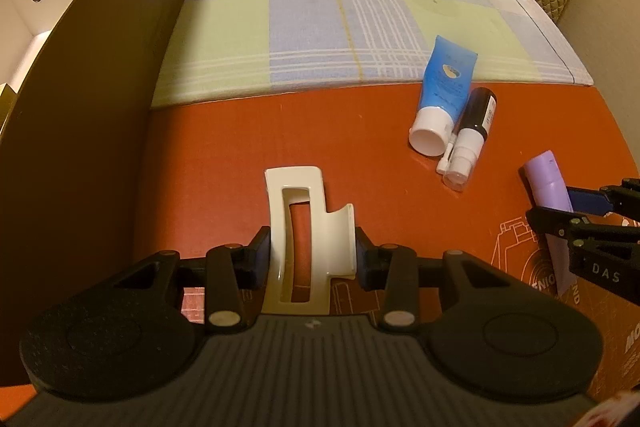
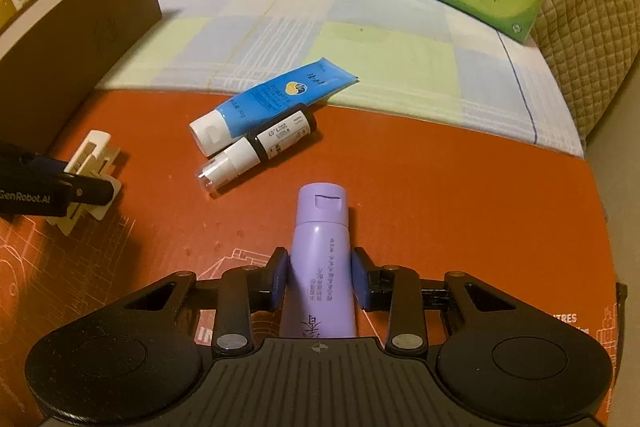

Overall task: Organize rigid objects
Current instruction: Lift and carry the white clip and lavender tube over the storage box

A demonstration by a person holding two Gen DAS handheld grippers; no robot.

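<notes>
Cream hair clip (image 1: 310,227), lilac tube (image 2: 320,263) gripped; blue tube (image 2: 272,103), spray bottle (image 2: 260,151) touching.

My left gripper (image 1: 313,255) sits low at near left, pads clamped on the cream plastic hair claw (image 1: 306,239); my right gripper (image 2: 319,281), near right, pinches the lilac plastic tube (image 2: 320,267).

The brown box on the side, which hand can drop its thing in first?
Probably the left hand-held gripper: it holds the cream hair clip right beside the brown box, while the right hand-held gripper with its purple bottle sits farther away.
</notes>
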